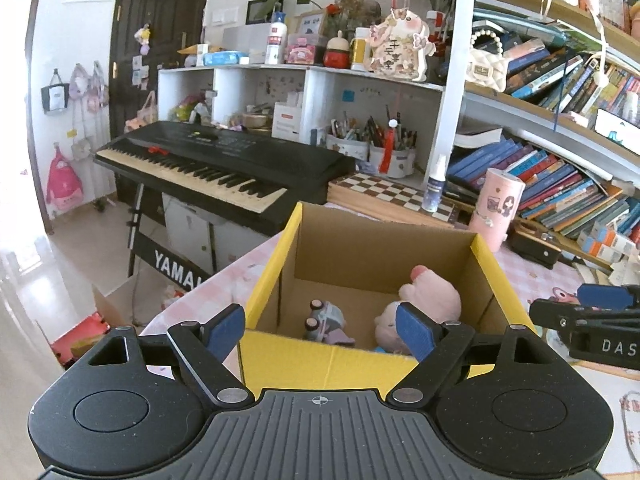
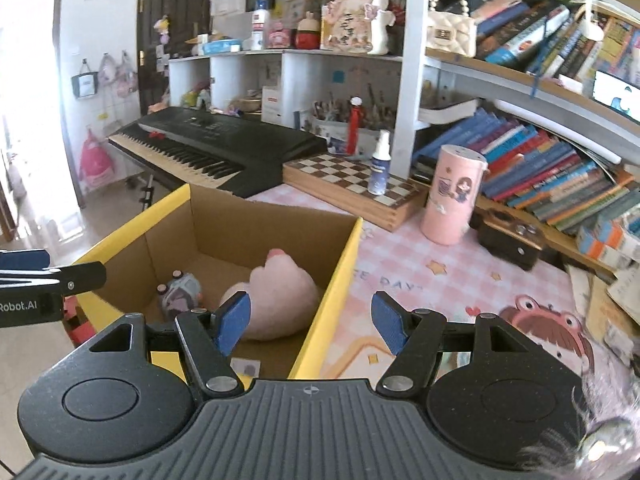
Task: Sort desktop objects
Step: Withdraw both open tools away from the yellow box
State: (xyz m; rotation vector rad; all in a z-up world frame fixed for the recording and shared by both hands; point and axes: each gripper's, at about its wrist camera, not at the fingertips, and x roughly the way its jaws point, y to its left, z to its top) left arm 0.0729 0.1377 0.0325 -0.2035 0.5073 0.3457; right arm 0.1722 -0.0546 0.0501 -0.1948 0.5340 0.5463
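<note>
A yellow cardboard box (image 1: 304,356) stands open on the pink checked tablecloth (image 2: 440,280). Inside it lie a pink plush toy (image 1: 432,296) and a small grey toy car (image 1: 326,318). My left gripper (image 1: 320,330) hovers over the box's near wall, jaws wide open and holding nothing. In the right wrist view the box (image 2: 340,272) is at the left, with the plush (image 2: 280,292) and the car (image 2: 182,290) inside. My right gripper (image 2: 312,322) is open and empty above the box's right wall. Each gripper shows at the edge of the other's view.
Behind the box stand a pink cylinder tin (image 2: 454,196), a chessboard (image 2: 340,176) with a spray bottle (image 2: 380,164) on it, and a black box (image 2: 508,236). A keyboard (image 1: 216,160) stands beyond the table's left edge. Bookshelves fill the right. Something fluffy and purple (image 2: 600,420) lies at the lower right.
</note>
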